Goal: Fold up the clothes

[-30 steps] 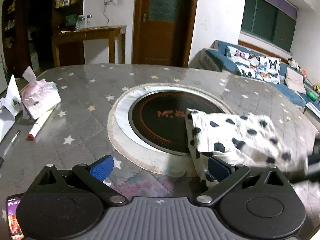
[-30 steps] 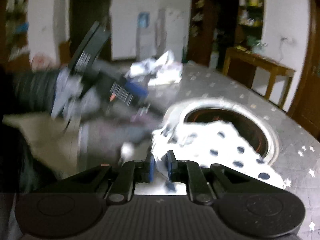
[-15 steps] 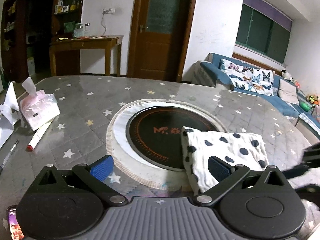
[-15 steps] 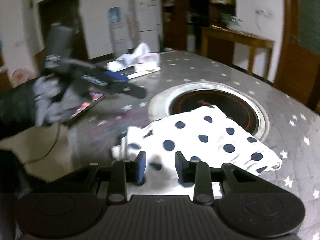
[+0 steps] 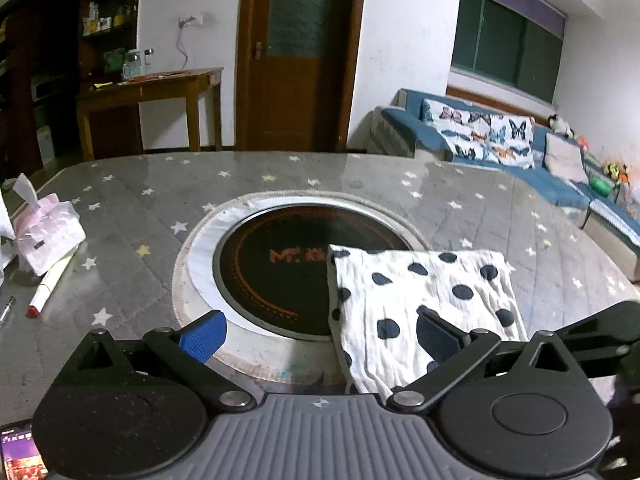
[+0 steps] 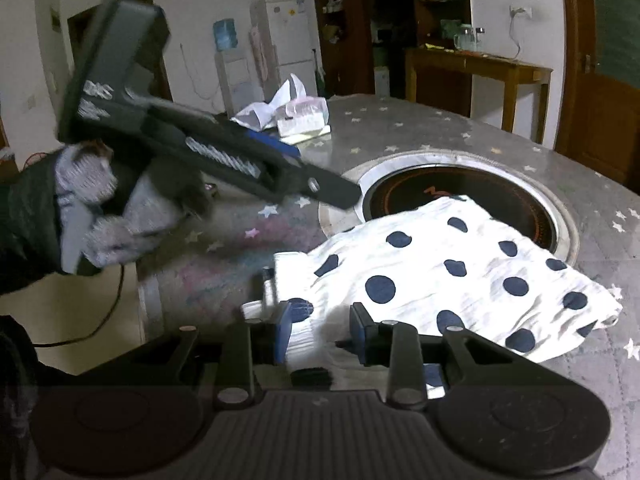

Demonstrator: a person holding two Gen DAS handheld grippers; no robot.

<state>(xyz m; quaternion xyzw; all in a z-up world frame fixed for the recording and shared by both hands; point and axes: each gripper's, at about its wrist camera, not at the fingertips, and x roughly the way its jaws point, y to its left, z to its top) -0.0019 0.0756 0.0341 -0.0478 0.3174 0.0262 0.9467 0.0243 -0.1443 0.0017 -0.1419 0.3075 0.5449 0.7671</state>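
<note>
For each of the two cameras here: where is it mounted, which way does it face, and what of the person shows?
Left wrist: on the left gripper, open, facing the door and sofa; no hand shows.
Right wrist: on the right gripper, open, facing the fridge; the gloved hand holding the other gripper shows.
Both show the spotted cloth, the round burner and the table.

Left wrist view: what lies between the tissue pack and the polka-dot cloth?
The round black cooktop in the table, between tissue pack and polka-dot cloth.
</note>
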